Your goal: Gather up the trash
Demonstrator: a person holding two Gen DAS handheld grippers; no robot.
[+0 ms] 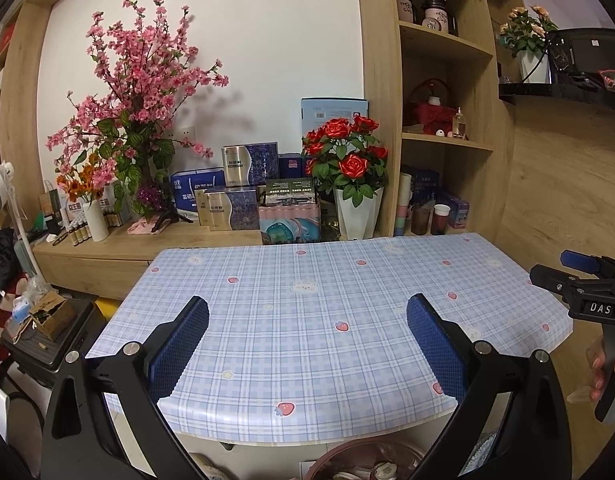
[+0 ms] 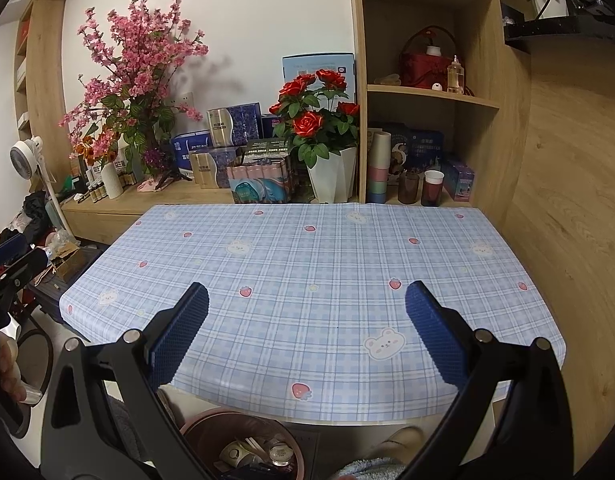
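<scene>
A brown round bin stands on the floor under the table's near edge, with several pieces of trash inside; its rim also shows in the left wrist view as the bin. The table wears a blue plaid cloth with strawberry and bear stickers, and I see no loose trash on it. My left gripper hovers open over the near edge, nothing between its blue pads. My right gripper is likewise open and holds nothing. The right gripper appears at the right edge of the left wrist view.
Behind the table, a wooden ledge carries pink blossom branches, boxes, and a rose pot. Shelves at the right hold cups and jars. A fan and a cluttered case stand left. A wooden wall is right.
</scene>
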